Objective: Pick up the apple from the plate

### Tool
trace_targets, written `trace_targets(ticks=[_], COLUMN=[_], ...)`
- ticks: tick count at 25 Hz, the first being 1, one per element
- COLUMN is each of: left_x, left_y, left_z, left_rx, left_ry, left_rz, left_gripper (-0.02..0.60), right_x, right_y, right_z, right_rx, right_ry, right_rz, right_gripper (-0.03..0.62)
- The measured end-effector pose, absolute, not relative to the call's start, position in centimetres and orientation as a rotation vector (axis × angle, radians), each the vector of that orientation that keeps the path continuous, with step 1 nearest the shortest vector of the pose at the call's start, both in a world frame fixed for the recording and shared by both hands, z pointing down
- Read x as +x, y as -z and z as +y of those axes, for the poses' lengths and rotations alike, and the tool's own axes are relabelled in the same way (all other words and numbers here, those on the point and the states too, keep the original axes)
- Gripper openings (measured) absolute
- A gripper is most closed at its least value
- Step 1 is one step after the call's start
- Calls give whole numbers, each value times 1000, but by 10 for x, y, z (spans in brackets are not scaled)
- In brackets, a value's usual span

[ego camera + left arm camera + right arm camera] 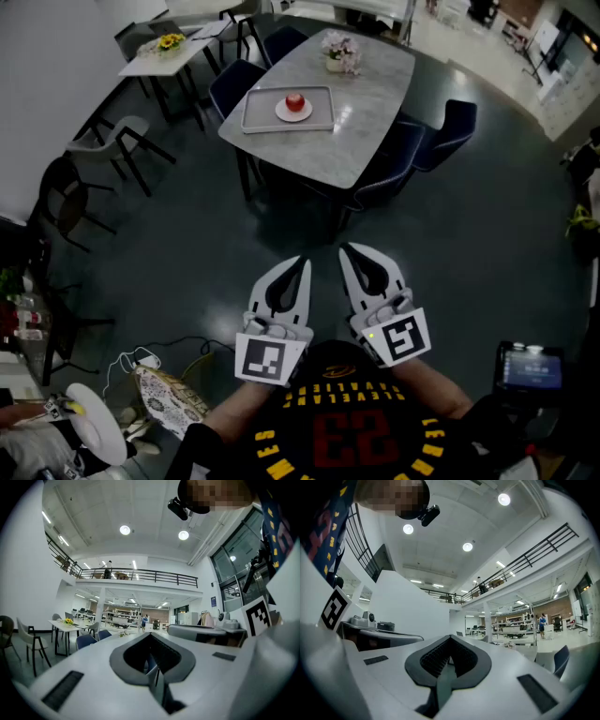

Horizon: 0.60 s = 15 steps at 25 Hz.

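A red apple (295,101) rests on a small white plate (282,112), which sits on a grey tray (255,111) on the marble table (370,103) far ahead in the head view. My left gripper (301,262) and right gripper (347,250) are held close to my chest, well short of the table. Both are shut with nothing between the jaws. In the left gripper view my left gripper (151,635) points across the hall; in the right gripper view my right gripper (450,638) does the same. The apple does not show in either gripper view.
Dark blue chairs (448,131) ring the table, and a flower vase (337,53) stands at its far end. A second white table with yellow flowers (170,42) and grey chairs (117,141) stand to the left. Dark floor (187,244) lies between me and the table. Cables and clutter (150,380) lie at lower left.
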State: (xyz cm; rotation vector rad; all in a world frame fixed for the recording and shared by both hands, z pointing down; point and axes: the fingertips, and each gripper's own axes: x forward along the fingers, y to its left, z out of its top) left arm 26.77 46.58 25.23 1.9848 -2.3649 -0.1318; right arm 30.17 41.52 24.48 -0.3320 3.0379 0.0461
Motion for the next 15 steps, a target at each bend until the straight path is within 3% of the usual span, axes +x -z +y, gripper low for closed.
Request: trace_targets(ticks=[15], left_x=[177], left_y=[-277], left_z=[484], left_rx=[1974], left_ry=[217], left_rz=[-2261], left_gripper=[2], right_x=[213], right_y=[-263], right_z=[437], right_rx=[-410], right_ry=[-32], right_rz=[3101], right_gripper=[7])
